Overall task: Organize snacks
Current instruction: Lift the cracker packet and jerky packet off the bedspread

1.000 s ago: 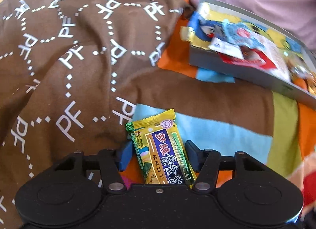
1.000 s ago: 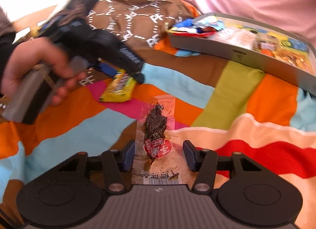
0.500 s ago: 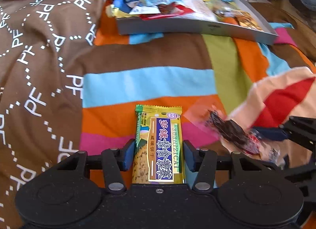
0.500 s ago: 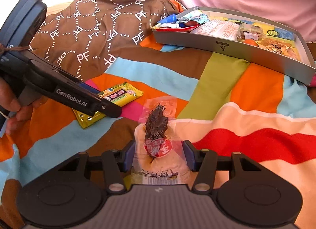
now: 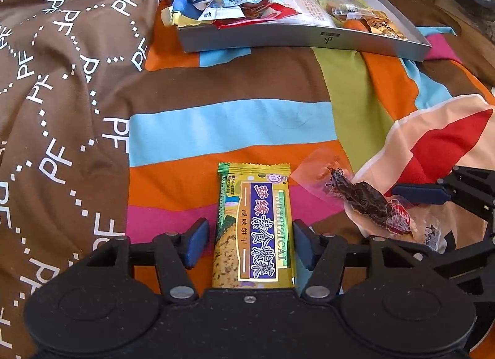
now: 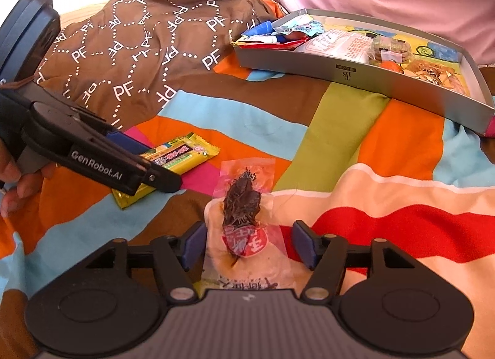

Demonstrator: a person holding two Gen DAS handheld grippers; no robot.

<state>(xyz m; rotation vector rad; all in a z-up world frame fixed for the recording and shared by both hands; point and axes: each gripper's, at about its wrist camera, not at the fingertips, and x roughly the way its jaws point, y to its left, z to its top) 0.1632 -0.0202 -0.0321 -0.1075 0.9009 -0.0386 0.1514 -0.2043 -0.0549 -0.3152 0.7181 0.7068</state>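
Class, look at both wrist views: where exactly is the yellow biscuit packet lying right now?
The yellow biscuit packet lies on the striped blanket between the open left gripper fingers, just left of the clear dried-meat packet, well short of the grey snack tray.

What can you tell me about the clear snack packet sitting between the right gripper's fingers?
The clear packet is a soft, transparent plastic pouch with a dark, shrivelled piece of food sealed inside and a round red label with white characters below it; black print runs along its near end. It lies flat on the striped blanket, lengthwise between the open fingers of the right gripper, which do not visibly press it. The yellow biscuit bar lies apart to its left. It looks sealed and is outside the tray.
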